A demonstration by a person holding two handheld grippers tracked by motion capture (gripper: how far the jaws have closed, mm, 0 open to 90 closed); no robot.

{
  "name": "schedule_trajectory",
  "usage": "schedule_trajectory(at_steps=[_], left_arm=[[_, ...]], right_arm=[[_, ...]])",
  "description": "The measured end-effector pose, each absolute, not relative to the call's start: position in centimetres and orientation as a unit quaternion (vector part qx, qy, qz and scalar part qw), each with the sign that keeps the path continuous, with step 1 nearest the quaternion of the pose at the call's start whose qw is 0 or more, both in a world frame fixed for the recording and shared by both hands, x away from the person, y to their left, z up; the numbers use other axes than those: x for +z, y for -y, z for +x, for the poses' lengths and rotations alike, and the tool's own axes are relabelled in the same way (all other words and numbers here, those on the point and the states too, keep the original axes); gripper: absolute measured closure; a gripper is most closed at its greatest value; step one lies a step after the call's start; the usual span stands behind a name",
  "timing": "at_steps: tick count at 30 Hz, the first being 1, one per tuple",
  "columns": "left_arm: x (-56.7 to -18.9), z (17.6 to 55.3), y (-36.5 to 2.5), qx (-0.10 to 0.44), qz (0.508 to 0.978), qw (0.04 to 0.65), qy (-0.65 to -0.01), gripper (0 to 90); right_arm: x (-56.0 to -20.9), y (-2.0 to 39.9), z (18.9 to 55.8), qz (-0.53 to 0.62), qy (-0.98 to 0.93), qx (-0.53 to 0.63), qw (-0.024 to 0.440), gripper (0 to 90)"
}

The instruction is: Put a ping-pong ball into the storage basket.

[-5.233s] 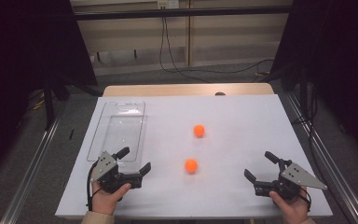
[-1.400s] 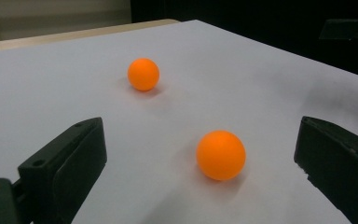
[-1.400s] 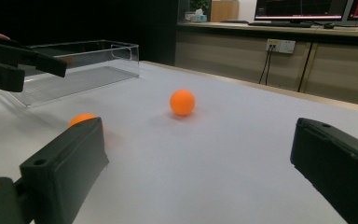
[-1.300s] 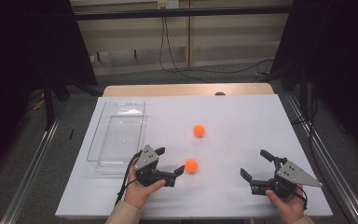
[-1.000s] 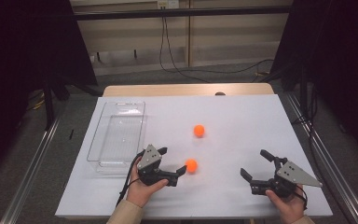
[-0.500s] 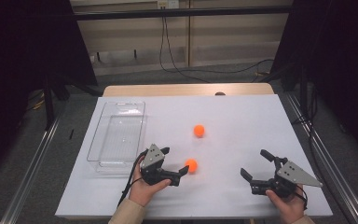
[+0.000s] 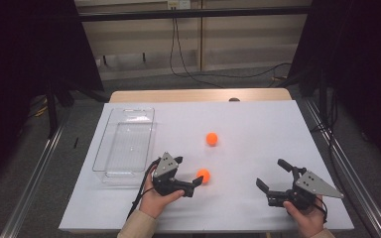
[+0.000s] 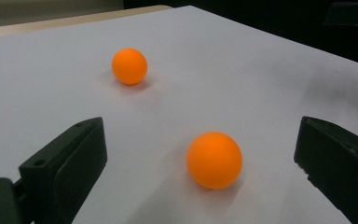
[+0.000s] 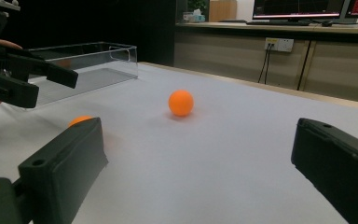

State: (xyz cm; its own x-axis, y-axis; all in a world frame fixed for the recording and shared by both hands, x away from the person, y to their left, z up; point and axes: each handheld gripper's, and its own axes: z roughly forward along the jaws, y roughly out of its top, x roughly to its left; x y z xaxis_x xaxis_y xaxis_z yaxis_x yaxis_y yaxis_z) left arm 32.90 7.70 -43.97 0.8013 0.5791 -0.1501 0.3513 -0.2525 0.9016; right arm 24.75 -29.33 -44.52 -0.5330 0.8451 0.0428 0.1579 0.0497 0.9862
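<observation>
High view: near ball (image 7: 203,175) between left gripper (image 7: 187,171) jaws

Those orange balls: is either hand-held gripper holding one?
Neither. The left hand-held gripper is open around the nearer ball without touching it; the right hand-held gripper is open, holding nothing.

We are seeing the near orange ball (image 8: 214,160) resting on the white table, round and smooth, while the far orange ball (image 8: 129,66) is lying well apart behind it.
</observation>
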Motion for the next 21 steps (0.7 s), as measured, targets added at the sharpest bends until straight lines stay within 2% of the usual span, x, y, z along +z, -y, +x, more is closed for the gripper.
schedule_trajectory(at_steps=[21], left_arm=[[-44.21, 33.47, -6.70, 0.098, 0.795, 0.517, -0.301, 2.0]], right_arm=[[-44.55, 29.42, 24.76, 0.384, -0.657, 0.579, 0.295, 1.9]])
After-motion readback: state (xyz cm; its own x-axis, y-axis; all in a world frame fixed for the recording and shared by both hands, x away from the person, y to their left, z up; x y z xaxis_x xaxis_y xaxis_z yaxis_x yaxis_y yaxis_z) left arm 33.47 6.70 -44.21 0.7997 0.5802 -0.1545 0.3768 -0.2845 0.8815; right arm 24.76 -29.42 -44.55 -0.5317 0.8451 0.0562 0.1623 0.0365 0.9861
